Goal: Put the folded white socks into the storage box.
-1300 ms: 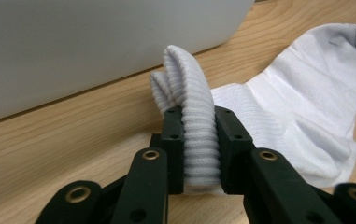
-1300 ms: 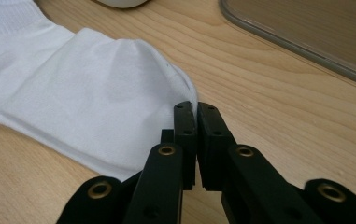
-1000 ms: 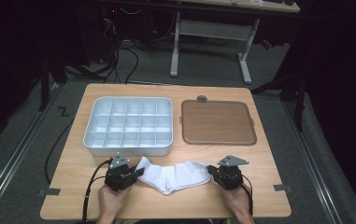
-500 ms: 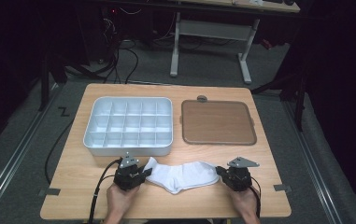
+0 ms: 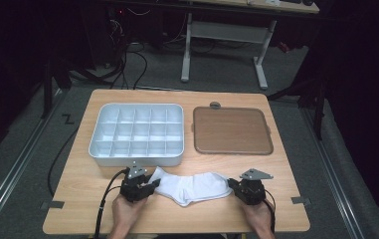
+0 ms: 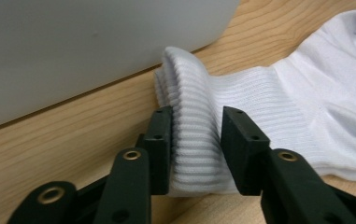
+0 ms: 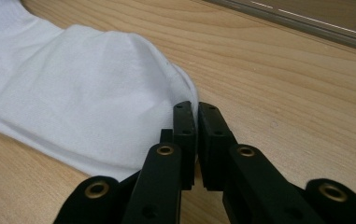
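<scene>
A white sock point(image 5: 193, 187) lies stretched flat along the front of the wooden table point(image 5: 72, 199), between the two hand-held grippers. My left gripper point(image 5: 150, 186) pinches its ribbed cuff point(image 6: 189, 93); in the left gripper view the black jaws point(image 6: 196, 126) press the folded cuff from both sides, close to the tray wall. My right gripper point(image 5: 233, 185) holds the toe end. In the right gripper view its jaws point(image 7: 195, 109) are nearly together on the thin edge of the sock point(image 7: 82, 84).
A white compartment tray point(image 5: 137, 108) sits just behind the left gripper, its wall point(image 6: 73, 46) a short gap from the cuff. A brown rectangular board point(image 5: 232, 130) lies behind the right gripper, its edge point(image 7: 306, 14) in the right gripper view. Bare wood lies right of the right gripper.
Both grippers and the sock shifted a little to the right over the first half second, and the sock lies flatter. Since then almost nothing has moved.
</scene>
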